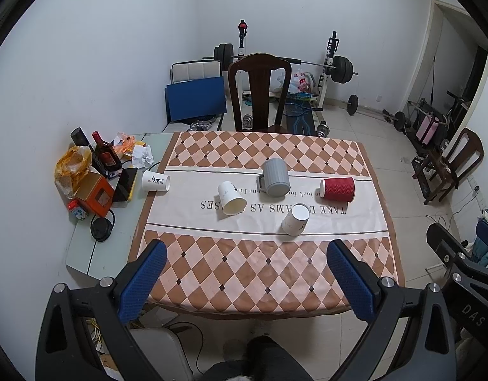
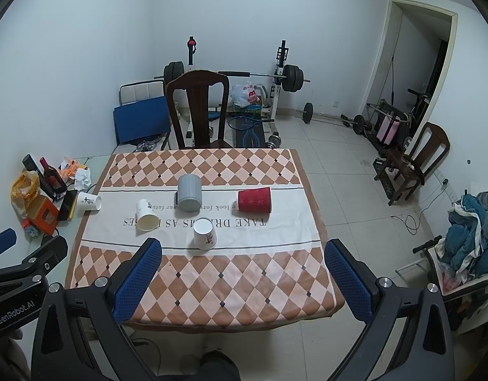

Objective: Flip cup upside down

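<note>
Several cups are on the checked tablecloth (image 1: 263, 273). A white paper cup (image 1: 295, 220) (image 2: 205, 234) stands upside down nearest me. A second white paper cup (image 1: 232, 198) (image 2: 146, 215) lies on its side, mouth toward me. A grey mug (image 1: 276, 177) (image 2: 189, 193) lies tipped, and a red ribbed cup (image 1: 337, 189) (image 2: 255, 200) lies on its side. A third white cup (image 1: 155, 181) (image 2: 89, 201) lies at the cloth's left edge. My left gripper (image 1: 247, 254) and right gripper (image 2: 244, 250) are both open and empty, held back over the table's near edge.
Clutter sits on the left side table: a dark bottle (image 1: 105, 155), an orange box (image 1: 96, 194), a yellow bag (image 1: 71, 165), a phone and a cable. A wooden chair (image 1: 260, 92) stands behind the table. Weights and a barbell rack (image 1: 331, 60) line the far wall.
</note>
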The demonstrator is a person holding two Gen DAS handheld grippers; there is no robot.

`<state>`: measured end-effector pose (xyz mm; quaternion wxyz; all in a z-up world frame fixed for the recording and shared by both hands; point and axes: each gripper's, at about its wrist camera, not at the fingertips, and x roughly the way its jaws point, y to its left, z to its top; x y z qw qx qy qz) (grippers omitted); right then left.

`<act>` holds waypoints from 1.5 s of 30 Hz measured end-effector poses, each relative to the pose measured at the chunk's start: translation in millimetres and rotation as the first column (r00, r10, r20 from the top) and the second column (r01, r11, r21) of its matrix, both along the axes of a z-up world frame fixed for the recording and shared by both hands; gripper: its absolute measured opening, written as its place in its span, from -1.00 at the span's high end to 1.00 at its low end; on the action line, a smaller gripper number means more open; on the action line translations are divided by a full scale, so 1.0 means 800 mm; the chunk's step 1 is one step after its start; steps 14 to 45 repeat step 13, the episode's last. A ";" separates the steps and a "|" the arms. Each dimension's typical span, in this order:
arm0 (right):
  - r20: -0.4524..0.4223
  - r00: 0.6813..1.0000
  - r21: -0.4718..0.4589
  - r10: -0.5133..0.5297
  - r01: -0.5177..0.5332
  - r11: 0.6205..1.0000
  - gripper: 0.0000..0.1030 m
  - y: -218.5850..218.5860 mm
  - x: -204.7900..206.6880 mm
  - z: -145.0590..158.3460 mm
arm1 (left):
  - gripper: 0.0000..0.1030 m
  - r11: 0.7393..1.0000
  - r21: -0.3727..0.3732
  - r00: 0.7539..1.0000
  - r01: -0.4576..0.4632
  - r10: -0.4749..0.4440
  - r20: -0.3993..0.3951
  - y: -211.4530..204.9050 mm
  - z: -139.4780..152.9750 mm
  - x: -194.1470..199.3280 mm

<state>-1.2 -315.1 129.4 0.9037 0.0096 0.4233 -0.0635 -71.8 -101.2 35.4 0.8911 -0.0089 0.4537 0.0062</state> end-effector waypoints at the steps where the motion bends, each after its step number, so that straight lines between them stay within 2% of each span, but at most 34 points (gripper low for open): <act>1: 0.000 1.000 0.001 0.000 0.000 1.000 -1.00 0.000 0.000 0.000 | -1.00 1.000 0.000 1.000 0.000 0.000 0.000 0.000 0.000 0.001; 45: -0.001 1.000 0.002 -0.001 0.001 1.000 -1.00 0.000 -0.005 -0.001 | -1.00 1.000 -0.002 1.000 0.001 -0.001 0.001 -0.001 0.001 0.001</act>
